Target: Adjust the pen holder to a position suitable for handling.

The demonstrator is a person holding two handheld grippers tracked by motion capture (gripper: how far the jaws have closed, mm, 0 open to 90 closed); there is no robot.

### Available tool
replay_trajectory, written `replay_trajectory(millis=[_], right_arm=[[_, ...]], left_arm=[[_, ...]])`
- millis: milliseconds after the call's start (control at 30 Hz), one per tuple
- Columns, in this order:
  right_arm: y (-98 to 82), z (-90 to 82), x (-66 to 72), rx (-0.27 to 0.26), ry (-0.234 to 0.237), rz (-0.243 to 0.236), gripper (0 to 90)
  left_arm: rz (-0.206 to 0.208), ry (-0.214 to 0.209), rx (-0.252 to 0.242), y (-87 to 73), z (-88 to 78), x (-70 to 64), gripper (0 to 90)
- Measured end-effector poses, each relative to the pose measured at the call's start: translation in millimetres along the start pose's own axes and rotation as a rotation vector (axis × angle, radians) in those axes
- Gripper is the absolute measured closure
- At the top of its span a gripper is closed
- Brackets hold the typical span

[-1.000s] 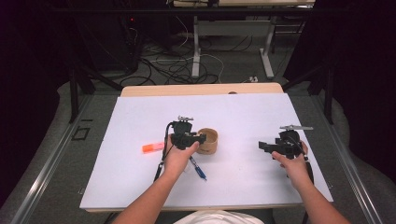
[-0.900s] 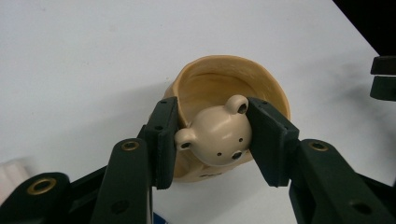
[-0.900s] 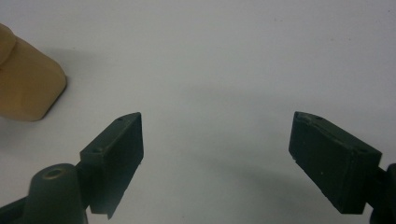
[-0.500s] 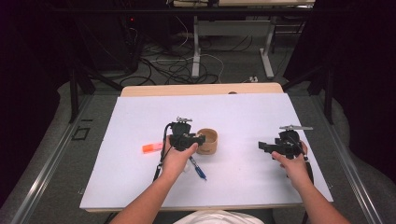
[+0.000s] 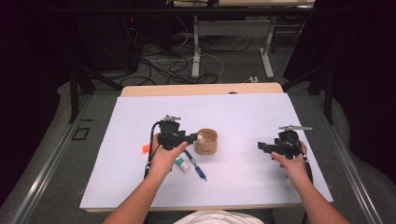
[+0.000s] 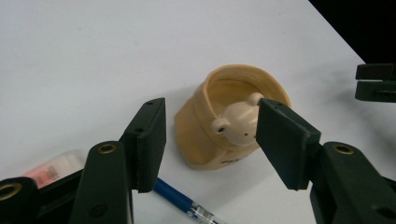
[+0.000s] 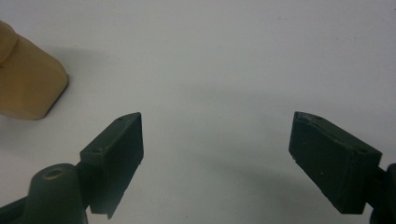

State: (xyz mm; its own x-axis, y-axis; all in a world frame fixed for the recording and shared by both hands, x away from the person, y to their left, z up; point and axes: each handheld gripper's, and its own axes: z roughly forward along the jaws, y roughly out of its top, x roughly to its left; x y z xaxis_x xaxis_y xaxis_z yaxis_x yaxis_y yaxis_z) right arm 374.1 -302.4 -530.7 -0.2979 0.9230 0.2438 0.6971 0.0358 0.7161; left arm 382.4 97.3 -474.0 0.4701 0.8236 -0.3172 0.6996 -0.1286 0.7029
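My left tongs (image 6: 210, 140) have just been opening and now stand apart with nothing pinched, just short of the tan cup (image 6: 231, 116) on the white table (image 5: 243, 112). That view shows a pale bear-shaped piece (image 6: 238, 126) in the cup, a mere speck from above. The high view adds a blue pen (image 5: 195, 164), a small tube (image 5: 182, 164) and my right tongs (image 7: 215, 158), wide open and empty.

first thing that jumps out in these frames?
The tan cup mid-table on the white sheet, with a small cream bear-like piece sitting in it. The left gripper hangs right at it; its jaws have just been opening, pads off the piece. A blue pen lies just beside the cup.
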Motion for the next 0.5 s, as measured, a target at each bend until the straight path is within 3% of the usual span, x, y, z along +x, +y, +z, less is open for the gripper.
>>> replay_trajectory(millis=[233,367,433,500], right_arm=[[0.1,0.3,0.7,-0.004,0.000,-0.001,17.5],[0.1,0.2,1.0,-0.003,-0.001,0.000,17.6],[0.0,0.3,1.2,-0.001,-0.001,0.000,17.7],[0.0,0.1,1.5,-0.001,0.002,-0.005,17.9]], left_arm=[[-0.002,-0.002,-0.039,1.9,-14.1,19.7,37.8],[-0.001,-0.028,-0.080,2.7,-19.7,31.7,34.1],[0.021,-0.031,-0.076,3.9,-22.9,37.3,31.8],[0.051,-0.001,-0.092,4.4,-25.4,41.7,29.1]])
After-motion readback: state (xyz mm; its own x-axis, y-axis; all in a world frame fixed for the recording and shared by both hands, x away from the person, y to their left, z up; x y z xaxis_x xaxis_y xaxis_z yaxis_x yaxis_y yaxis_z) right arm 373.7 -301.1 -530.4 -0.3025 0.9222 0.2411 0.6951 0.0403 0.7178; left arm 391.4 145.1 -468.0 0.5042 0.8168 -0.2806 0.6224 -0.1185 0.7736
